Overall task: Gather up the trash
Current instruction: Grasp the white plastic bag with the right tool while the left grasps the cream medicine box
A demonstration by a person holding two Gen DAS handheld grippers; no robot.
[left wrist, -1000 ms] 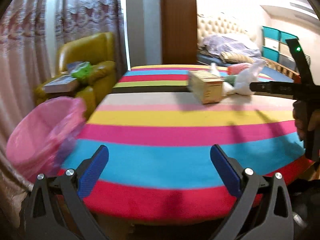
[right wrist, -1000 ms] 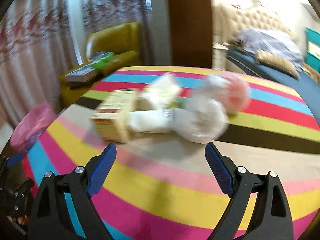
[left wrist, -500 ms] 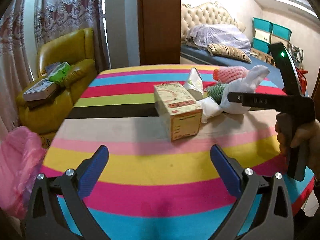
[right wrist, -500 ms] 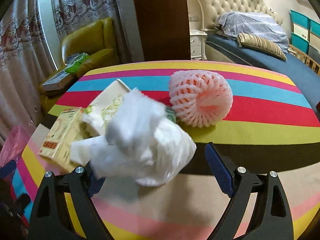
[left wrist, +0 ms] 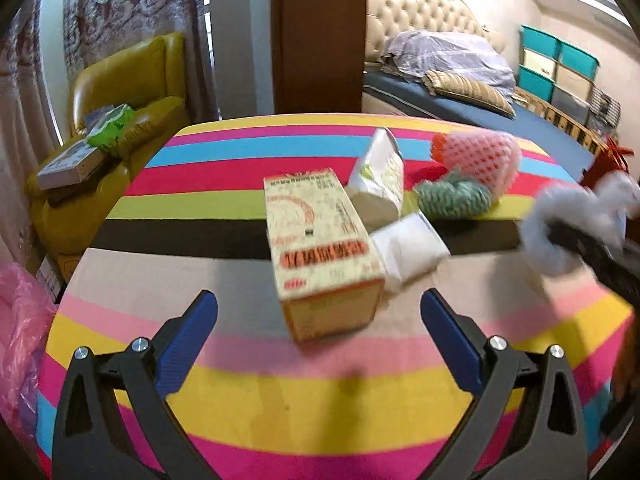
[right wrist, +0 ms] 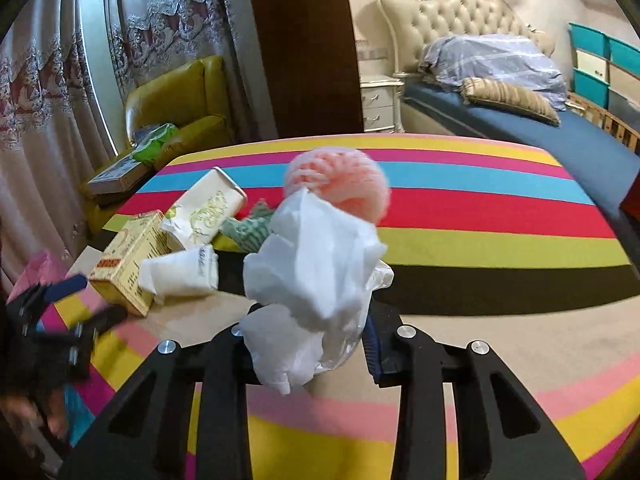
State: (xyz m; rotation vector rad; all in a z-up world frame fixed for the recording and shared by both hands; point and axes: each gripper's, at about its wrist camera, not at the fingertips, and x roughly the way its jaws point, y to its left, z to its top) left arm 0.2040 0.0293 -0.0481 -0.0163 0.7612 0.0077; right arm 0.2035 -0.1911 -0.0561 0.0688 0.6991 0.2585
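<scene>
Now the right gripper (right wrist: 308, 344) has just snapped its jaws closed on the crumpled white plastic bag (right wrist: 316, 276) above the striped table (right wrist: 480, 216), while the left gripper (left wrist: 320, 332) hangs wide open, empty, facing the yellow carton (left wrist: 320, 248).

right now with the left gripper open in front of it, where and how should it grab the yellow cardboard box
Grip the yellow cardboard box across its two long side faces near the close end, coming straight on and down from the near table edge. It lies flat with its short end toward the open left gripper, and a white packet crowds its far right side.
</scene>
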